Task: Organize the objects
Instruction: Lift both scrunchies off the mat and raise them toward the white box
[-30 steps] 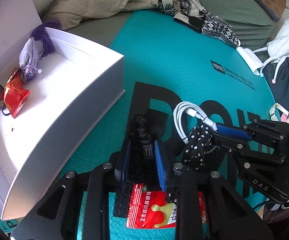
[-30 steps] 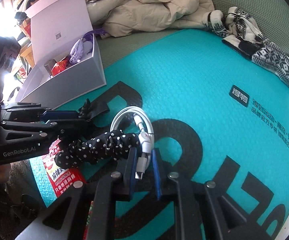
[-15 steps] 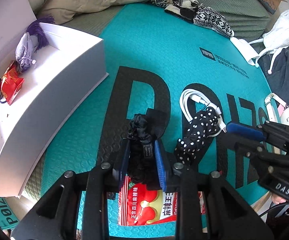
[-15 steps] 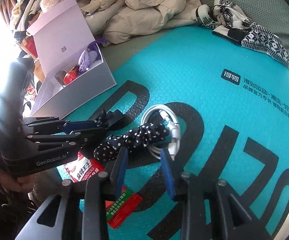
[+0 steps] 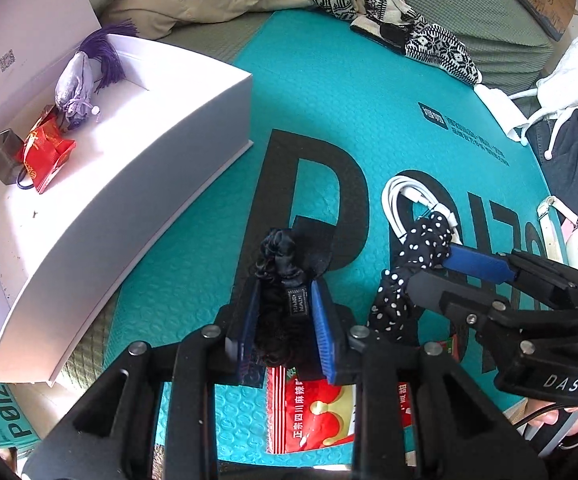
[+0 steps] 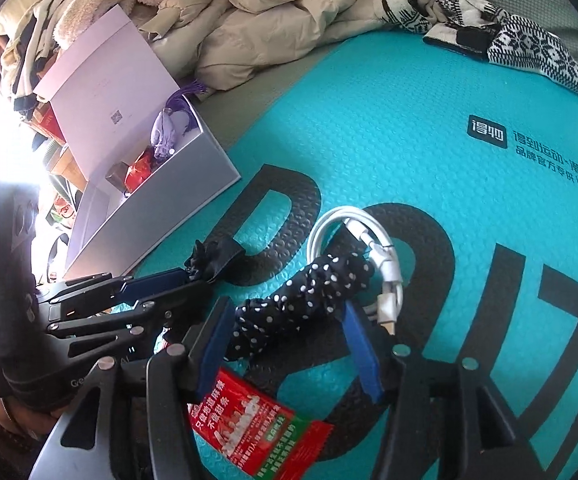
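Observation:
My left gripper [image 5: 285,286] is shut on a black scrunchie [image 5: 277,248], which rests on the teal mat [image 5: 329,92]. In the right wrist view that left gripper [image 6: 193,276] reaches in from the left with the black scrunchie [image 6: 213,256] at its tip. My right gripper [image 6: 285,306] has its jaws opening astride a black polka-dot scrunchie [image 6: 309,292], and the pads do not press it. The scrunchie is threaded through a coiled white cable [image 6: 385,256]. A red snack packet [image 6: 245,424] lies under both grippers. From the left wrist view the right gripper [image 5: 429,266] sits at the polka-dot scrunchie [image 5: 421,240].
An open white box [image 5: 129,184] stands left, holding a purple tasselled pouch [image 5: 73,84], a red packet [image 5: 45,148] and a small dark box [image 5: 3,156]. A beige jacket [image 6: 273,12] and patterned knitwear [image 6: 521,44] lie at the mat's far edge.
My right gripper has let go of the white cable's plug, opened wide and shifted left over the polka-dot scrunchie. My left gripper has kept its grip on the black scrunchie.

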A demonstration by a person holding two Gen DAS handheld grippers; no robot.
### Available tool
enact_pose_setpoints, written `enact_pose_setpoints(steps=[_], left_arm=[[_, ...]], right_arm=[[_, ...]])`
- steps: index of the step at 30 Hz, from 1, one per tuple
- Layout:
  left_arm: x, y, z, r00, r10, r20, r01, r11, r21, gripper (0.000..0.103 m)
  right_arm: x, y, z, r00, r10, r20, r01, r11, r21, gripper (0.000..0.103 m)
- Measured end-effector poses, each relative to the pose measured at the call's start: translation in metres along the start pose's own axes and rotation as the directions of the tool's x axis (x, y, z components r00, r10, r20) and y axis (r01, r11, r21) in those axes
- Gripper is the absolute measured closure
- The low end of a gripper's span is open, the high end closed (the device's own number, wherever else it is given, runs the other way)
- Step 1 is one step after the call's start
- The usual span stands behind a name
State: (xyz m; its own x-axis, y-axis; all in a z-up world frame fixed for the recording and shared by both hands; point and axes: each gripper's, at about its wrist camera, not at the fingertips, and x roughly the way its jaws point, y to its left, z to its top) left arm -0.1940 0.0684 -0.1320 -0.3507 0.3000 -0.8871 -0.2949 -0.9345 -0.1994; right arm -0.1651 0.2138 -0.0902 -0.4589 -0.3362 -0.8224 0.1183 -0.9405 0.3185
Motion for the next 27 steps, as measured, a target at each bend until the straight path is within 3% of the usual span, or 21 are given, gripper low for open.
enact_pose_setpoints(steps=[6, 8, 9, 17, 27], left_arm=[[-0.001, -0.003, 0.001, 1.000, 0.010, 0.005, -0.010, 1.000, 0.014, 0.078], [-0.001, -0.002, 0.001, 1.000, 0.011, 0.005, -0.011, 1.000, 0.014, 0.078], [-0.001, -0.003, 0.001, 1.000, 0.009, 0.005, -0.009, 1.000, 0.013, 0.078], [-0.001, -0.011, 0.005, 1.000, -0.011, 0.001, 0.011, 0.999, 0.031, 0.078], [-0.010, -0.041, -0.002, 0.999, -0.040, 0.011, 0.039, 0.995, 0.093, 0.079]], right_arm=[[0.006, 0.012, -0.002, 0.997, -0.073, 0.027, 0.075, 0.994, -0.080, 0.047], [0.006, 0.014, -0.003, 0.997, -0.072, 0.019, 0.074, 0.992, -0.099, 0.061], [0.006, 0.012, -0.003, 0.999, -0.046, 0.000, 0.045, 0.994, -0.100, 0.079], [-0.019, 0.001, -0.008, 0.999, -0.043, 0.023, 0.045, 0.990, -0.132, 0.082], [-0.037, -0.024, -0.023, 0.990, -0.143, 0.002, 0.142, 0.979, -0.145, 0.082]])
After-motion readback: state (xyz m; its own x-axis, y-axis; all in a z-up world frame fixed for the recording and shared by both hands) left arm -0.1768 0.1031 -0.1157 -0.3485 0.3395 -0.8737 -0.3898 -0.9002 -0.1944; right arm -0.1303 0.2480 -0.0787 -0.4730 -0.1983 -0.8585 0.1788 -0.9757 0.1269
